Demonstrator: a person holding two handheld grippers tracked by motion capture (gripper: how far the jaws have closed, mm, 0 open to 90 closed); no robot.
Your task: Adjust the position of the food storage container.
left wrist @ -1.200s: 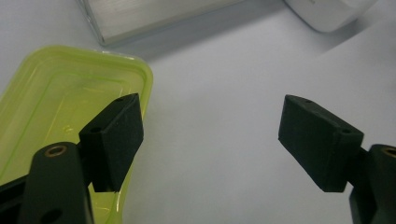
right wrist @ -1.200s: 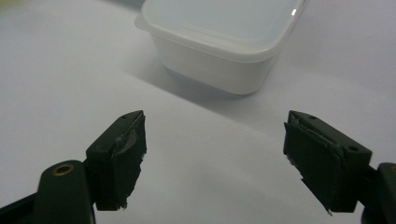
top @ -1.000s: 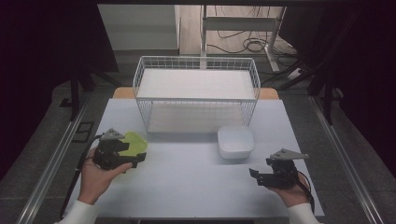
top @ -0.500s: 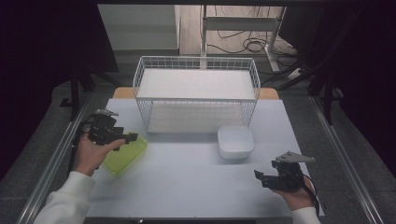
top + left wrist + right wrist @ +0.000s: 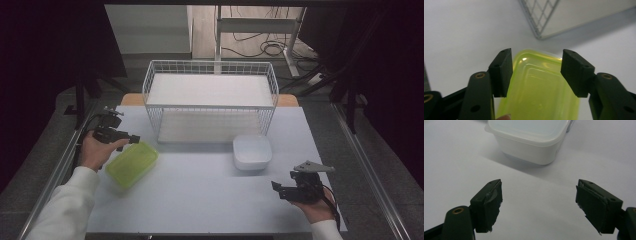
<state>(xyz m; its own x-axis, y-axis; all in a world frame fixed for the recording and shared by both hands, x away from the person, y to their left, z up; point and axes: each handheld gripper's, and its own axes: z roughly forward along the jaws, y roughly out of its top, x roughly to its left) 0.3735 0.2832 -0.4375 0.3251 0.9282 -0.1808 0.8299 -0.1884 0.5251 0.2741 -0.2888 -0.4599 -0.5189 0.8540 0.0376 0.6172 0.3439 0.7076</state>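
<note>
A lime-green lidded container lies flat on the white table at the left. My left gripper hovers just beyond its far corner. In the left gripper view the green container shows below and between the jaws. My left gripper has just been closing, but its pads stand apart and touch nothing. A white lidded container sits right of centre. My right gripper rests near the front right edge, and in its own view my right gripper is open, facing the white container.
A white wire basket stands at the back middle of the table; its corner shows just past the green container. A metal rail runs along the table's left side. Dark floor and cables lie beyond.
My left hand has drawn back toward the far left, off the green container, which now lies uncovered on the table. Its jaws look narrower. The right gripper has stayed where it was.
</note>
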